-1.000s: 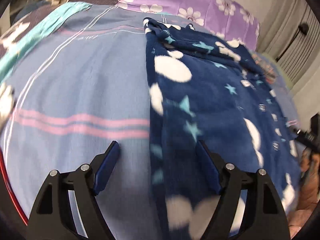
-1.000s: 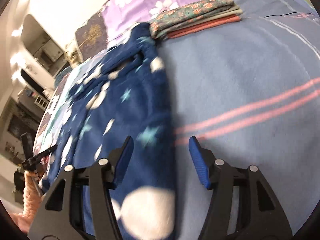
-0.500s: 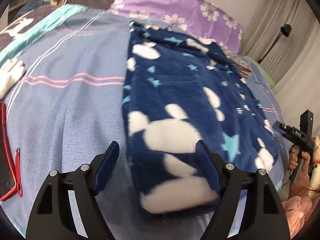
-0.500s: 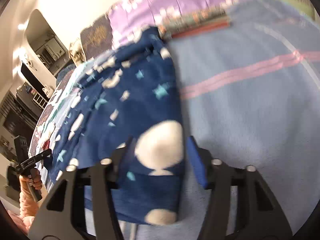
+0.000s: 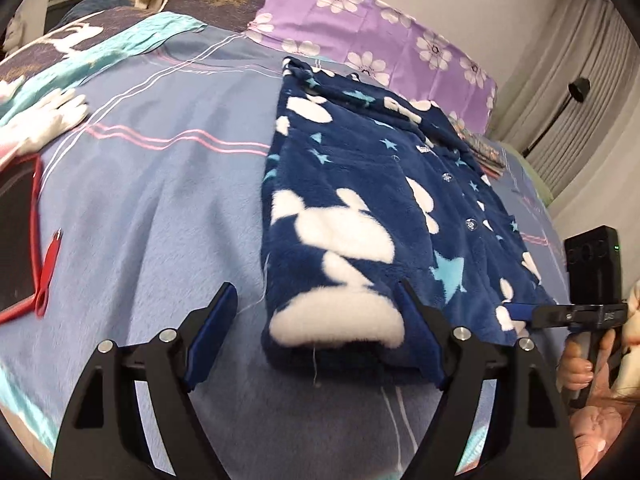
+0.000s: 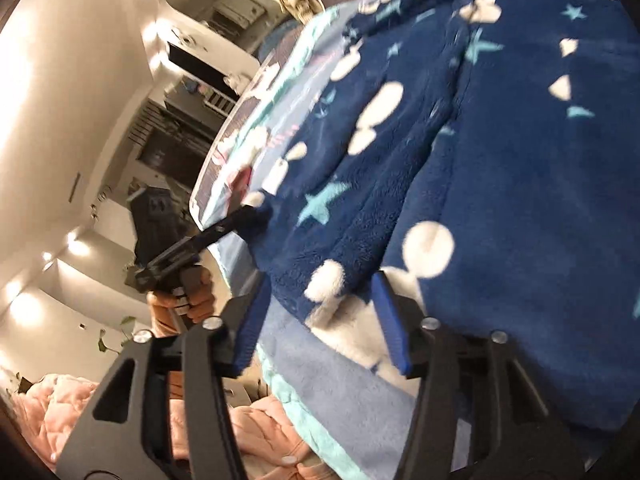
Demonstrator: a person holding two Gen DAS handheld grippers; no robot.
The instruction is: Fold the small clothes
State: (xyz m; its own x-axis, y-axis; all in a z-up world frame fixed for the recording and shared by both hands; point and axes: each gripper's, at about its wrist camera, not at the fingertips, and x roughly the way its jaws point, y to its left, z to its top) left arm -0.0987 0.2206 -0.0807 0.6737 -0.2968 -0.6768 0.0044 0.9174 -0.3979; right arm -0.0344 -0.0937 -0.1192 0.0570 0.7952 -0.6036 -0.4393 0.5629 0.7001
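Note:
A navy fleece pyjama top (image 5: pixel 372 204) with white blobs and teal stars lies lengthwise on the blue bedspread (image 5: pixel 160 208), its sides folded in. My left gripper (image 5: pixel 316 336) is open, its blue pads either side of the garment's near white-patched hem. My right gripper (image 6: pixel 320 320) is open at the near right corner of the same top (image 6: pixel 500 160), its right finger over the fleece. The right gripper also shows in the left wrist view (image 5: pixel 560 312) at the garment's right edge. The left gripper shows in the right wrist view (image 6: pixel 224 236).
A red-cased tablet (image 5: pixel 20 240) and a white plush toy (image 5: pixel 48 120) lie on the bed's left. A purple floral pillow (image 5: pixel 380 40) is at the head. Folded clothes (image 5: pixel 484 152) lie beyond the top. The bed's near edge (image 6: pixel 320 400) is just below my right gripper.
Both grippers have drawn back from the middle of the garment to its near hem. The right gripper has swung round to the near right corner.

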